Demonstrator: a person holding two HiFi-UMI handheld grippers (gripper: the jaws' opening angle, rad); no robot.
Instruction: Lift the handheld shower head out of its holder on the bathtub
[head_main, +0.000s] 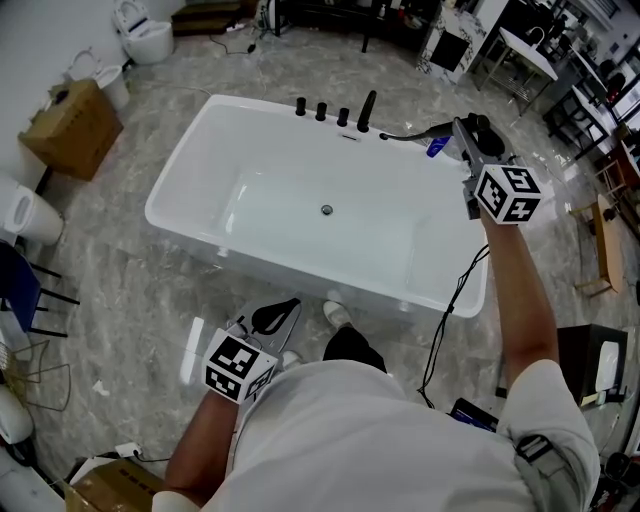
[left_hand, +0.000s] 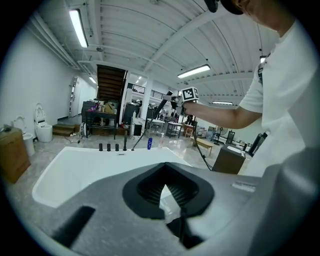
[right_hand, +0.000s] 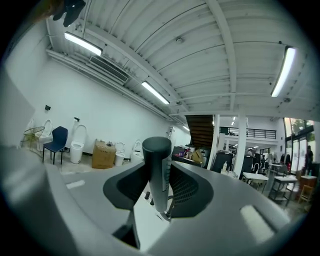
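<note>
The right gripper is held out over the far right corner of the bathtub, pointing roughly level. Its jaws are clamped on the handheld shower head. In the right gripper view the dark round handle stands upright between the two pads and fills the gap, with its flat end rising above them. From the head view, the grey length of the shower head runs from this gripper towards the row of black tub fittings on the far rim. It hangs clear above the rim, not seated in anything I can make out. The taller black spout is the fitting nearest the gripper.

The left gripper sits low and close to the person's body, on the near side of the tub and above the marble floor, well apart from the shower head. Its jaws are drawn almost together — only a slim wedge of light shows between the pads, and nothing is in them. Ahead of this gripper lies the white tub, and beyond it — across the basin — is the outstretched right arm with its marker cube.
</note>
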